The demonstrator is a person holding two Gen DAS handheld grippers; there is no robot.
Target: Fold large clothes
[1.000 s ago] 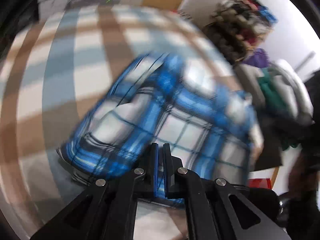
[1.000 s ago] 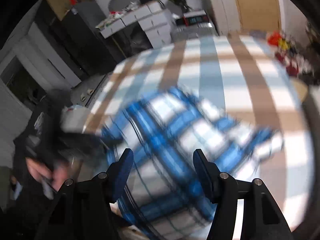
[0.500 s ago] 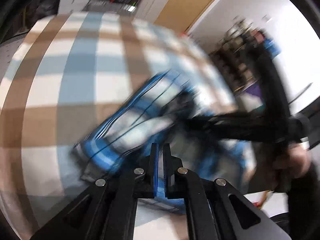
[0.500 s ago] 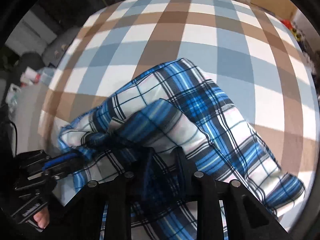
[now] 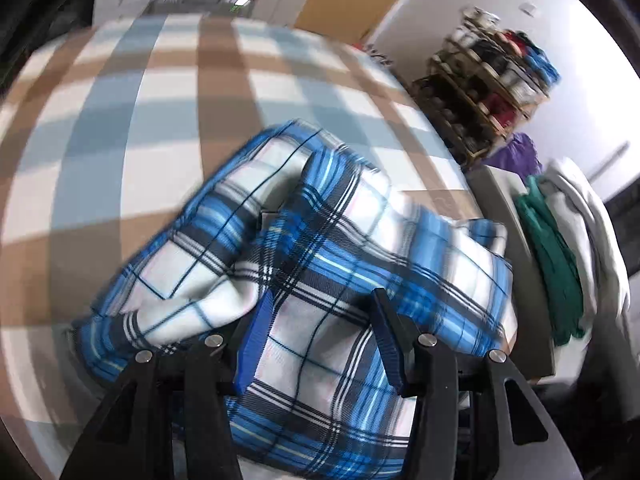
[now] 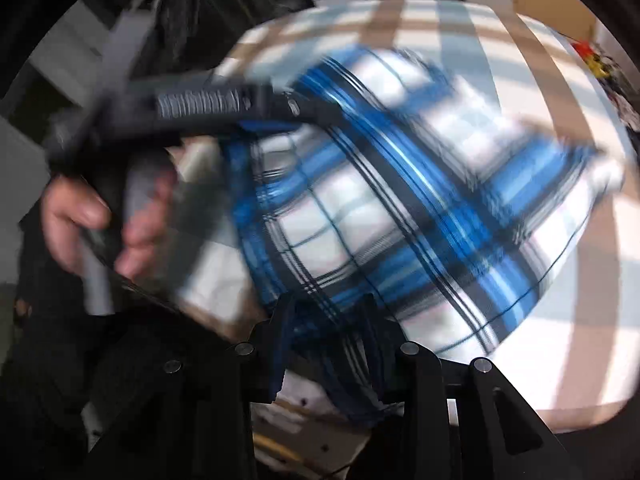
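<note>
The blue plaid garment (image 5: 320,248) is found bunched on the checked tablecloth (image 5: 132,120); with the left gripper (image 5: 320,332) opening clear of it and the right gripper (image 6: 328,344) opening around a fold, edges should be squared before release.

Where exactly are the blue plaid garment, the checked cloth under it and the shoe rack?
blue plaid garment (image 5: 320,264): left wrist view, its bunched middle.
checked cloth (image 5: 160,92): left wrist view, a bare stretch beyond the garment.
shoe rack (image 5: 476,92): left wrist view, its middle shelves.
</note>
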